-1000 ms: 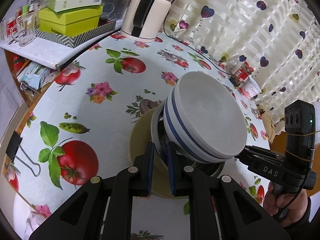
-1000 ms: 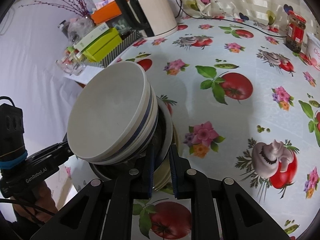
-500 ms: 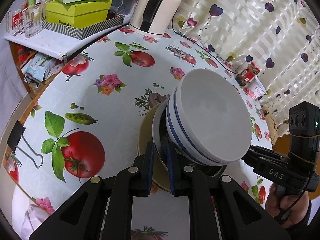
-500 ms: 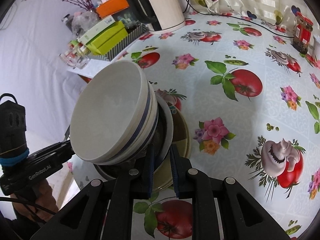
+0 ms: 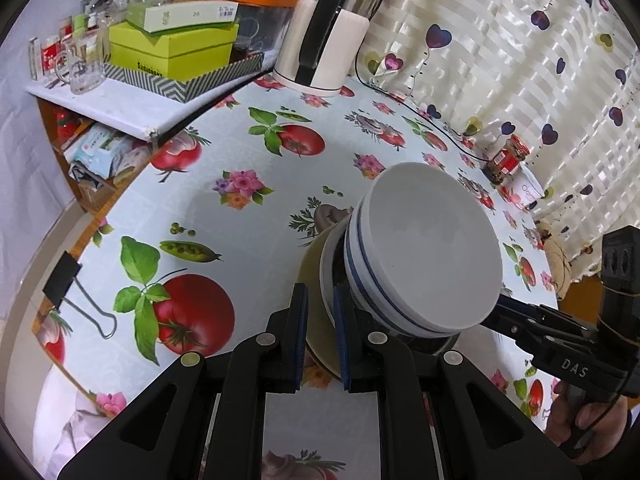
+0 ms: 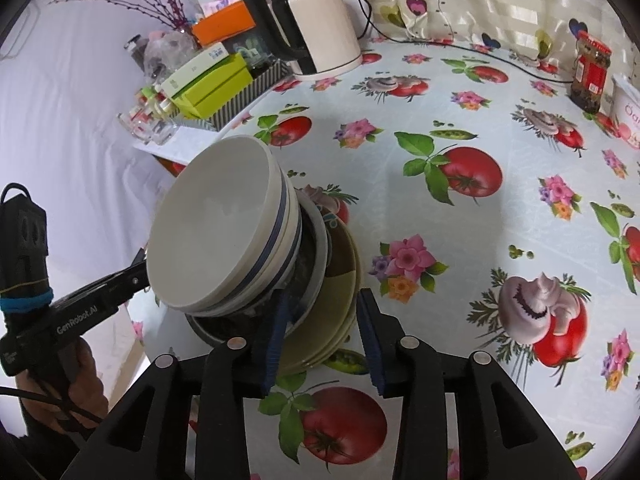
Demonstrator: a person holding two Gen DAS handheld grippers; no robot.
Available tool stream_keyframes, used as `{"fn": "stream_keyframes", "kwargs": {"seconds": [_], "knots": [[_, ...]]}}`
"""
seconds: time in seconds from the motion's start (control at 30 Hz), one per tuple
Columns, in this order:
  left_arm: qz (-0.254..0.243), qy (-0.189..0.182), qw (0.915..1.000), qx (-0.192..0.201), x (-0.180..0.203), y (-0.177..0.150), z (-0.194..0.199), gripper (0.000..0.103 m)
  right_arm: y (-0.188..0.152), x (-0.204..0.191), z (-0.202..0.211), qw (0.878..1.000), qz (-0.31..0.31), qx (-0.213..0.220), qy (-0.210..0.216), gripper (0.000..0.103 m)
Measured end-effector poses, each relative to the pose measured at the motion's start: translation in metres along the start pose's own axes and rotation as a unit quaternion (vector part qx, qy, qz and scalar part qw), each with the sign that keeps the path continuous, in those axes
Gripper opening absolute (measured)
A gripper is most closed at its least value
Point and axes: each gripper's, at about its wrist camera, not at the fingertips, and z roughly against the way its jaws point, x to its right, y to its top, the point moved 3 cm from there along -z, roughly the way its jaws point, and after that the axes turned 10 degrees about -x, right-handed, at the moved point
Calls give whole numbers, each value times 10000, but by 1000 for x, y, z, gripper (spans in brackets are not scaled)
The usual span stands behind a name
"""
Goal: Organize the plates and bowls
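Note:
A stack of dishes stands on the flowered tablecloth: white bowls with a blue stripe (image 5: 424,256) (image 6: 224,236) on top, a metal bowl under them, then olive plates (image 5: 314,280) (image 6: 336,304) at the bottom. My left gripper (image 5: 320,332) is shut on the rim of the stack's plates from one side. My right gripper (image 6: 322,338) is open, its jaws spread on either side of the plates' rim on the opposite side. Each gripper shows in the other's view, the right one in the left wrist view (image 5: 560,340) and the left one in the right wrist view (image 6: 80,312).
A white kettle (image 6: 320,24) with its cord stands at the table's back. A shelf with green boxes (image 5: 172,48) and glasses lies to the left. A red-lidded jar (image 6: 592,72) and a white tub (image 6: 628,112) stand far right. A binder clip (image 5: 76,292) holds the cloth's edge.
My right gripper's jaws have opened off the stack's rim. The left gripper stays shut on it. Both cameras have shifted a little.

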Motion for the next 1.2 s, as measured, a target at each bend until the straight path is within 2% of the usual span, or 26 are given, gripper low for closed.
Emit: {"fn": "stream_keyframes", "kwargs": {"seconds": [0.37, 0.8, 1.2], "knots": [[-182, 230, 9995, 135, 17, -15, 18, 14, -20, -15, 19, 9995, 251, 170, -101, 48], [-428, 339, 9983, 188, 33, -32, 27, 14, -44, -30, 30, 9974, 556, 269, -371, 54], [-502, 237, 9984, 81, 35, -41, 22, 14, -53, -46, 27, 9932, 915, 259, -677, 58]]}}
